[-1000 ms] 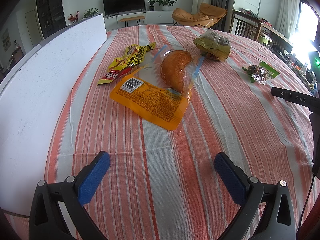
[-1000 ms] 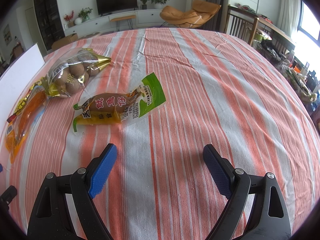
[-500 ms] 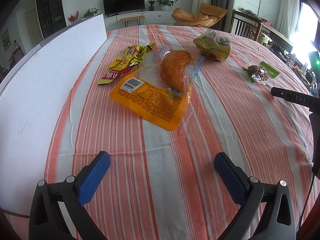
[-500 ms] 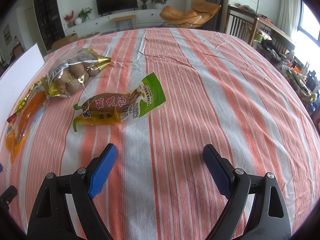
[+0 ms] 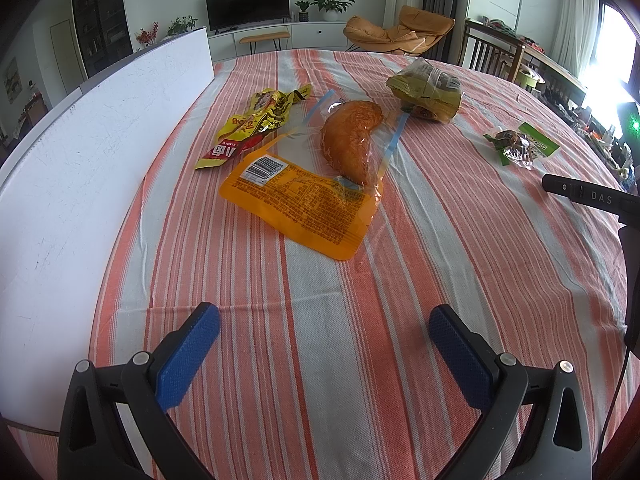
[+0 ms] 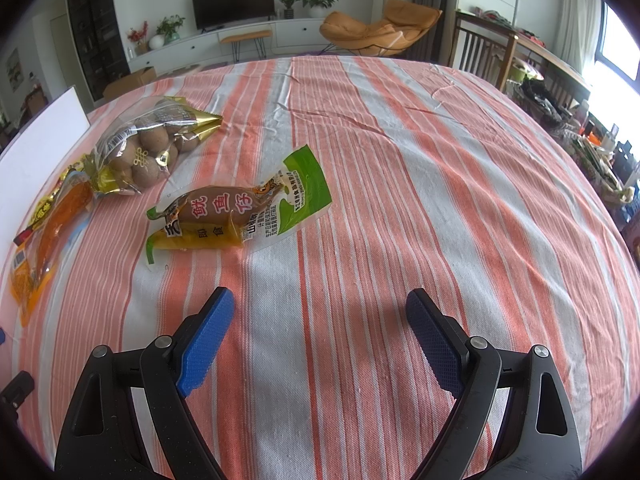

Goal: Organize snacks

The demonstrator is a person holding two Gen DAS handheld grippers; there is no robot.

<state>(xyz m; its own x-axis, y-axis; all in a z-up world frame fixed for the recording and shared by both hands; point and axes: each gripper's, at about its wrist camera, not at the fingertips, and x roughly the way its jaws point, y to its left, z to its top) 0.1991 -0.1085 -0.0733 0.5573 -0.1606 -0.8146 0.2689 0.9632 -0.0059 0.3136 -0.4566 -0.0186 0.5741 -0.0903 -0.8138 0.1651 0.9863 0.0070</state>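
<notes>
Left gripper (image 5: 324, 342): jaws wide apart, holding nothing, over the striped bench (image 5: 460, 240).
Right gripper (image 6: 320, 332): jaws spread wide, holding nothing.
Orange snack pack (image 5: 312, 196): mid-bench, near the white board (image 5: 92, 152) along the left edge.
Green squid pack (image 6: 240, 216): just ahead of the right gripper.
Bag of round snacks (image 6: 148, 148): beyond it, leftward.

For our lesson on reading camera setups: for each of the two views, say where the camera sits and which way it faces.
Left wrist: on the left gripper, facing forward over the striped tablecloth at the orange chicken packet; its open blue fingers show.
Right wrist: on the right gripper, facing the green squid packet; open fingers show.
Shared: squid packet, chicken packet.
</notes>
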